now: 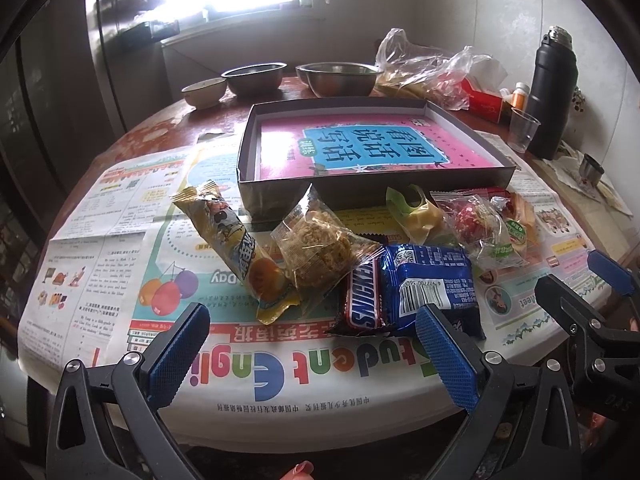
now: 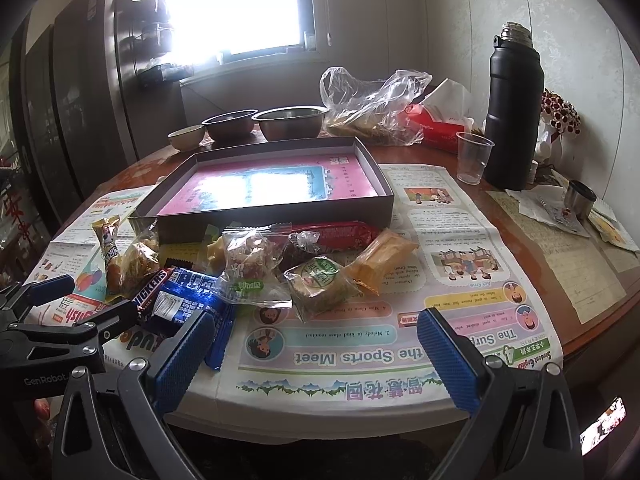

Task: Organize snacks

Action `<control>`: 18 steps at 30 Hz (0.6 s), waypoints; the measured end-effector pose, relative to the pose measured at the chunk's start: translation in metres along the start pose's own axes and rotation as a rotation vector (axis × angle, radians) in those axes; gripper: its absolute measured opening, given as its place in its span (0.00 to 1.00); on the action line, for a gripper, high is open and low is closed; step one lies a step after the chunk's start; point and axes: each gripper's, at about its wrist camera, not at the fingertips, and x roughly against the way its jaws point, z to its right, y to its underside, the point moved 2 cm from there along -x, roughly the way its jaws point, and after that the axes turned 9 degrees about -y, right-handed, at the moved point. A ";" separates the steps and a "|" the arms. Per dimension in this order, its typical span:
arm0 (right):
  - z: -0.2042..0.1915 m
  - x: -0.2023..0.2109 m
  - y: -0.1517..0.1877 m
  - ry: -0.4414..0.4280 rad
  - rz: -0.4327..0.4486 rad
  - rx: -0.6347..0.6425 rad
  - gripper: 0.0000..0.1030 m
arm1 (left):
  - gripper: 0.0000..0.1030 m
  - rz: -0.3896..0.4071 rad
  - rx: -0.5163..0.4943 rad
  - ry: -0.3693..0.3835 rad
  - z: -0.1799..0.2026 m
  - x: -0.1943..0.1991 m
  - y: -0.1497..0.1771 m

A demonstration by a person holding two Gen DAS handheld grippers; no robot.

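Both the left gripper [image 1: 308,346] and right gripper [image 2: 316,354] hover with jaws wide apart, empty, at the worktop's near edge. A "Student English" newspaper [image 1: 256,372] carries the snack pile: a Snickers bar [image 1: 362,300] pointing away, then an open box [image 1: 472,128] behind.

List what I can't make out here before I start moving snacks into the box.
- Window: blown out white in both wrist views; nothing outside shows.
- Book cover inside the box: glare washes out its print in the right wrist view.
- Snack under the blue packet and Snickers bar: only a dark edge shows in the left wrist view.
- Plastic bag contents: crinkled film hides them.
- Steel bowls: interiors hidden by their rims.
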 end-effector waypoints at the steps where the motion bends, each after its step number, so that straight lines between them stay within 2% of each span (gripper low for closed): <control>1: 0.000 0.000 0.000 0.001 0.000 0.000 0.99 | 1.00 -0.001 0.000 -0.002 0.000 0.000 0.001; 18: 0.001 -0.003 0.002 -0.007 -0.014 -0.007 0.99 | 1.00 -0.008 -0.009 -0.008 0.002 -0.002 0.001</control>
